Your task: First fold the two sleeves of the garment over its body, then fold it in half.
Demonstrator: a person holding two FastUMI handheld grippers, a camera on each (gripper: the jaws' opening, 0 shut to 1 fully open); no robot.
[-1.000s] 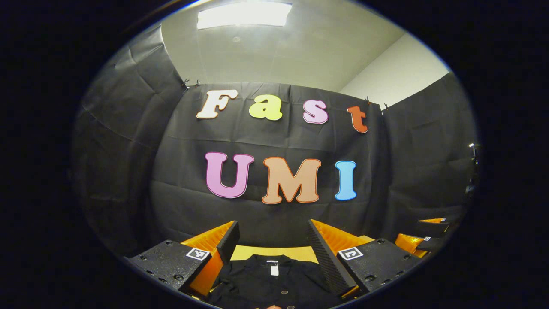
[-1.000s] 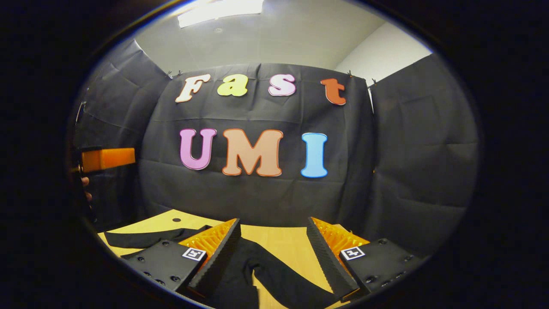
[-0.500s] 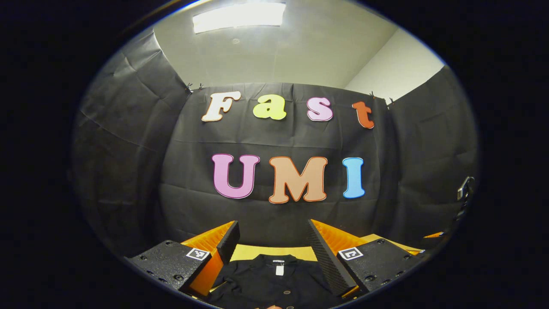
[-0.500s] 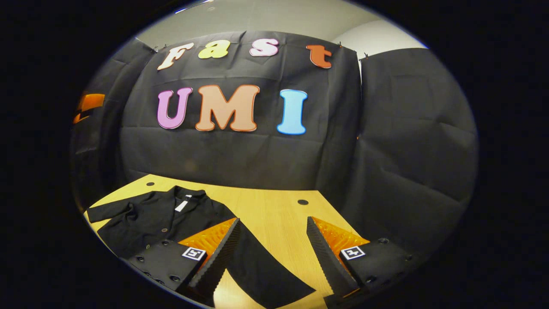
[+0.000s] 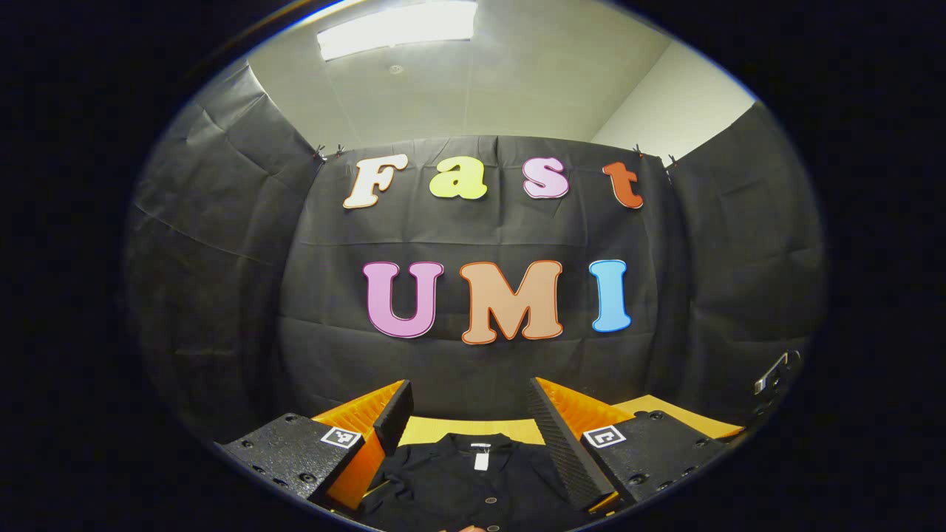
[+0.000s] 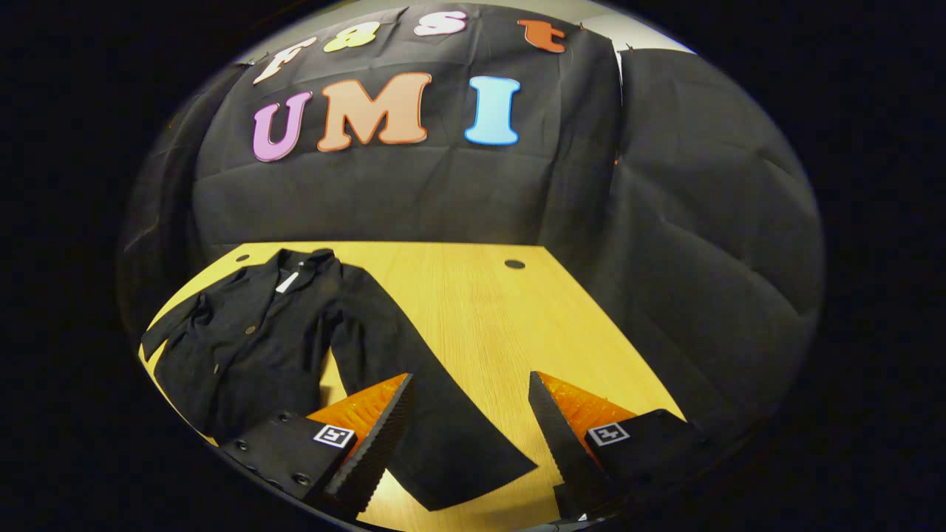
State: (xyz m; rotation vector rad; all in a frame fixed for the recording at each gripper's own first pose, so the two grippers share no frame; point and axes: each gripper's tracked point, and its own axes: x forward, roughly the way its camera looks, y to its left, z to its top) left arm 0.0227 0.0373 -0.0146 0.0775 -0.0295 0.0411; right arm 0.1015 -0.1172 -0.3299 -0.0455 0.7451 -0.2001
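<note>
**Both grippers open above the unfolded black garment**

In the right gripper view we see the black button-front garment (image 6: 251, 347) spread flat on the light wooden table (image 6: 502, 325), its collar toward the table's far edge near the far left corner. One long black sleeve (image 6: 429, 414) runs out toward the near edge. Our right gripper (image 6: 467, 428) hangs over that sleeve, fingers spread wide, holding nothing. Our left gripper (image 5: 467, 425) is likewise wide apart and empty, above the collar (image 5: 473, 447).
</note>
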